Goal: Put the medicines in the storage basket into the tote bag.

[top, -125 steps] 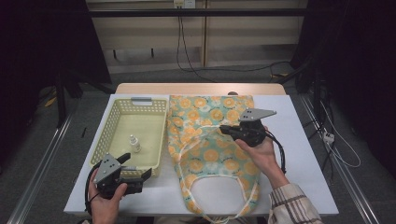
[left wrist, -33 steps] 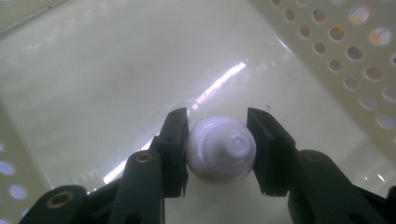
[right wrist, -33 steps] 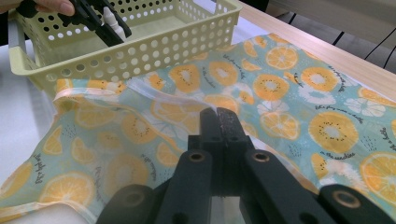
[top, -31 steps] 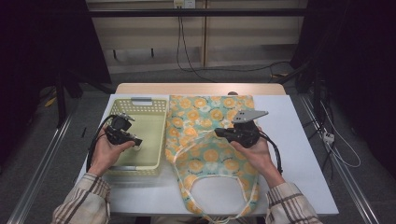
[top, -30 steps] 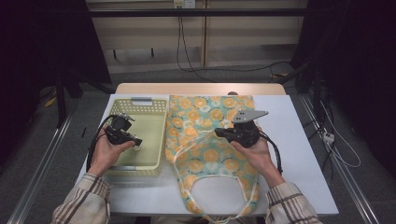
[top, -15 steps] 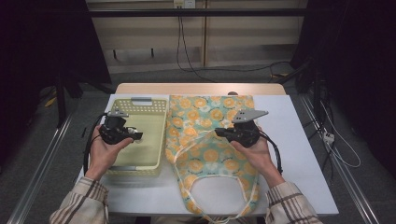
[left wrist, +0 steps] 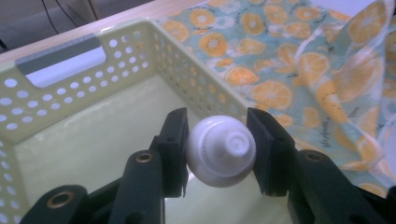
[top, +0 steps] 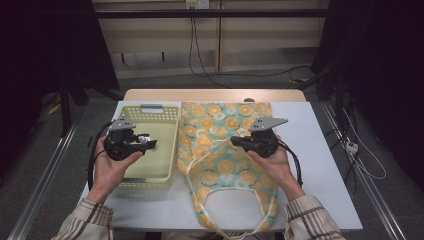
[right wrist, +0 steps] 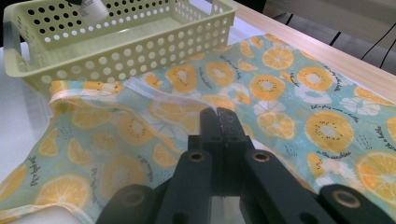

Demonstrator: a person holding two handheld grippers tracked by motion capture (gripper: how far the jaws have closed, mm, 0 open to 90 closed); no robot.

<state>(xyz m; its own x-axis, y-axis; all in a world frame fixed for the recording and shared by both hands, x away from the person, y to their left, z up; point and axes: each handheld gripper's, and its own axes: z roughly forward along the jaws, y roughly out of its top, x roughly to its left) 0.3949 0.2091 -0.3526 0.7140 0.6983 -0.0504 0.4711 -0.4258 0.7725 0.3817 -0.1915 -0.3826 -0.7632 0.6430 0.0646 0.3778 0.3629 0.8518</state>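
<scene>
A: Lifted since a second ago, the left gripper, up and toward the far end of the yellow basket; right gripper unmoved on the orange-print bag.

B: Jaws partly closed on the left, pads pressing both sides of the small white bottle, cap end facing the camera; bottle hanging above the basket floor, clear of the walls.

A: Right jaws fully together, pinching a fold of bag fabric, raising the opening edge a little.

B: Risks from here: round bottle rolling out of a two-point hold if tilted or jolted; dropping back into the basket, or onto the white table.

A: Also the bag mouth sagging shut if the pinch slips; then nowhere to put the bottle.

B: Basket's near-bag wall just beside the cloth; little gap there; needs lifting over the rim. Plenty of bare table right of the bag; open air above both.
</scene>
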